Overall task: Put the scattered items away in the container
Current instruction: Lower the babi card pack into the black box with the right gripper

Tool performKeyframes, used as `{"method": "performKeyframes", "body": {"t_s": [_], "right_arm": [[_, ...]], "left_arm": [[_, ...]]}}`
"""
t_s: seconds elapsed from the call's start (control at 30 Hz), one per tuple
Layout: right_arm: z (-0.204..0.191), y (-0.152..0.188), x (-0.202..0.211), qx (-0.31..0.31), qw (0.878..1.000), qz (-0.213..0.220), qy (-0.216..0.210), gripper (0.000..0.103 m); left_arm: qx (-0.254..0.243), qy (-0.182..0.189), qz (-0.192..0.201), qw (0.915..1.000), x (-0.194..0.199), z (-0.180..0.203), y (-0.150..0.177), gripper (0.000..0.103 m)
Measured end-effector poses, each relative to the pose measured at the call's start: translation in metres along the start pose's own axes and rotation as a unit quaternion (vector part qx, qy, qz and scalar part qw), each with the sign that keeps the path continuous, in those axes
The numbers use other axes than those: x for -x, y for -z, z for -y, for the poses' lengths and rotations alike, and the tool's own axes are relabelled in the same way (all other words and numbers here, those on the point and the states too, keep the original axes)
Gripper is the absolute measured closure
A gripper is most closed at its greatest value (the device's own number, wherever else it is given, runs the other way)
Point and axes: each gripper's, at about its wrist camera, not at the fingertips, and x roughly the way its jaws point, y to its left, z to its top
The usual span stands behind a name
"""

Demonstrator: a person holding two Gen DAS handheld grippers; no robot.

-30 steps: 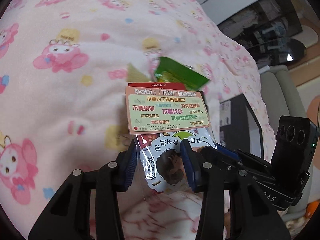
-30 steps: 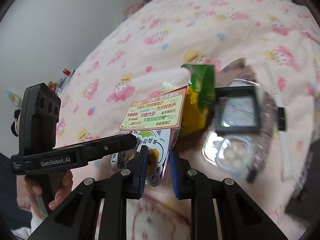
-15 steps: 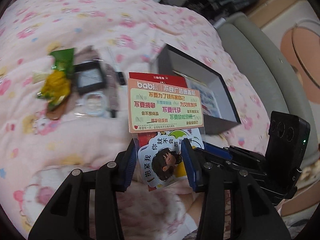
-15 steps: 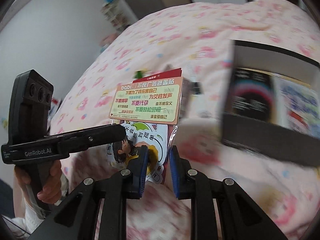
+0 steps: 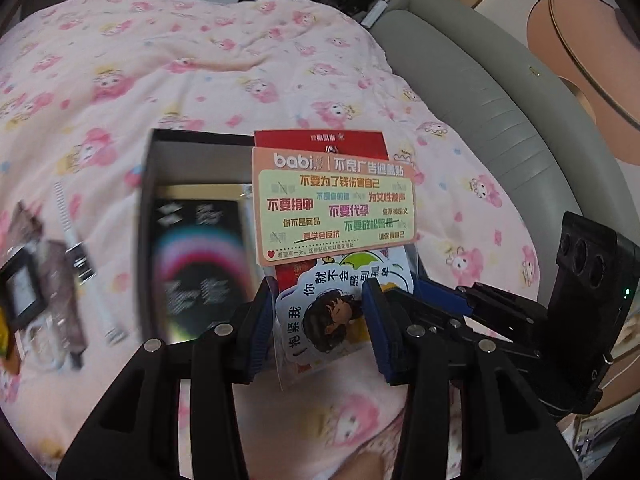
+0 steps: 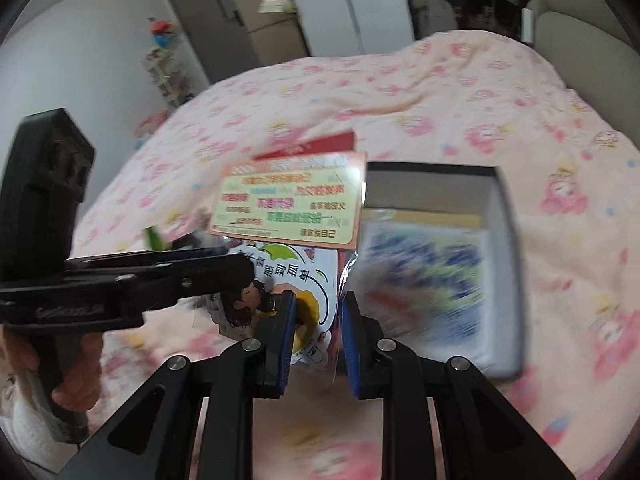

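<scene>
I have two claws, and both of them pinch the same sticker pack (image 5: pixel 334 216). My left claw (image 5: pixel 316 320) holds the bottom of the pack by its two side edges, so its blue fingers (image 5: pixel 262 320) stand a little way apart with the pack squeezed between them. My right claw (image 6: pixel 316 332) has its fingers nearly together, and the thin bottom part of the pack is nipped between them.

I will tell where things are from the box (image 5: pixel 146 216). It is a dark, open box and it sits on the pink blanket (image 5: pixel 200 60) with the little cartoon animals on it.

In my left claw's view, far left of the box, some small things lie on the blanket: a little dark square frame (image 5: pixel 20 292) and a thin white strap (image 5: pixel 68 224). They look blurry, so I cannot tell more about them. Next comes the box. Inside it I see a dark card with a rainbow ring (image 5: pixel 200 256), also blurry. The sticker pack is up in the air, in front of the right part of the box. It has a peach card with words on top and a picture of a girl below. Right of the box, past the blanket, is a grey sofa (image 5: pixel 480 100).

In my right claw's view, my hand (image 6: pixel 76 376) holds the left claw's handle, and the pack sits just left of the box (image 6: pixel 506 240).
</scene>
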Motion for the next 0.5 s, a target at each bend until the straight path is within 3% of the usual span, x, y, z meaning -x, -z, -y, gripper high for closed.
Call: {"method": "performKeyframes", "body": {"t_s": [0.17,0.23,0.33,0.5], "right_arm": [[0.058,0.001,-0.035,-0.078,0.997,-0.023,-0.014,0.084],[0.065,0.005,-0.047,-0.089,0.995,-0.037,-0.014,0.084],[0.063,0.009,-0.061,-0.071,0.996,-0.058,0.02,0.084],[0.073,0.013,-0.069,-0.088,0.992,-0.078,0.045,0.084]], "left_arm": [[-0.012,-0.02,-0.045,0.9987,-0.061,0.003,-0.015,0.06],[-0.016,-0.037,-0.069,0.9968,-0.084,-0.002,-0.014,0.06],[-0.001,-0.029,-0.103,0.9943,-0.106,-0.011,-0.011,0.06],[-0.001,-0.049,-0.153,0.987,-0.122,-0.018,-0.003,0.06]]}}
